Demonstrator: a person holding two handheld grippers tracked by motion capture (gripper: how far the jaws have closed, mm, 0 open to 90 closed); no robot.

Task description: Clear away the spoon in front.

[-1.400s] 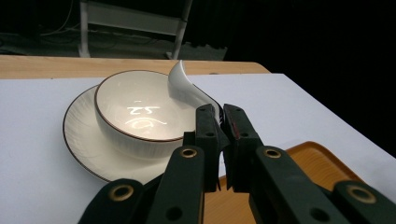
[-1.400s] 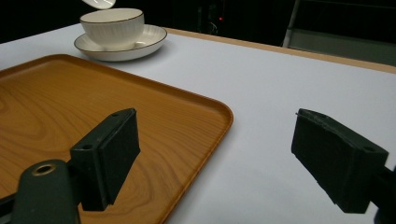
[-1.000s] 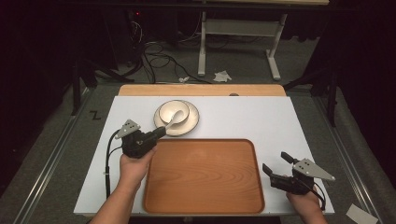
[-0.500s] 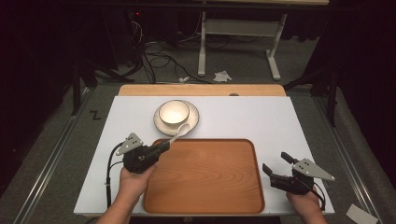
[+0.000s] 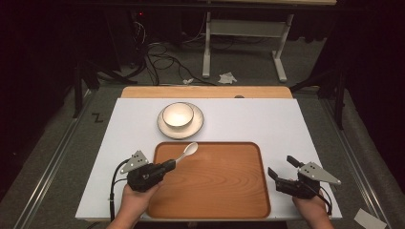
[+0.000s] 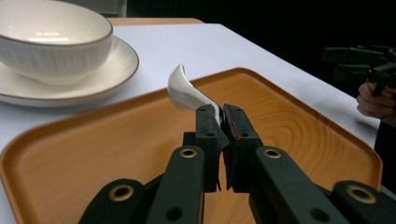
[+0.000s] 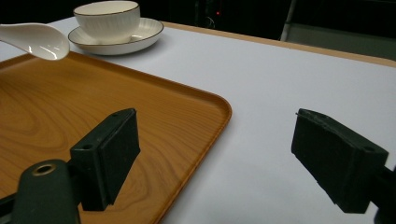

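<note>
Left gripper (image 5: 171,165), carried in my left hand at the lower left of the high view, had its jaws closed tight on the handle of the white spoon (image 5: 186,152), so the spoon was clamped and lifted clear of every surface. Gripping at the handle end left the spoon's bowl free and projecting toward the upper right of that frame, above the upper left corner of the wooden tray (image 5: 224,200); I judged this hold suited setting the spoon down flat on the tray. In the left gripper view the spoon (image 6: 189,92) rose from between the pads with its bowl tipped upward. Right gripper (image 5: 284,171), at the lower right of the high view just beside the tray's right rim, had its jaws spread wide with nothing between them; I kept it off the tray, probably so the tray's floor stayed free. At upper centre of the high view the bowl (image 5: 178,114) sat on its saucer (image 5: 197,125), apart from the tray. Readable writing was limited to a dark "Z" mark (image 5: 97,117) on the floor at left; no brand was visible.
</note>
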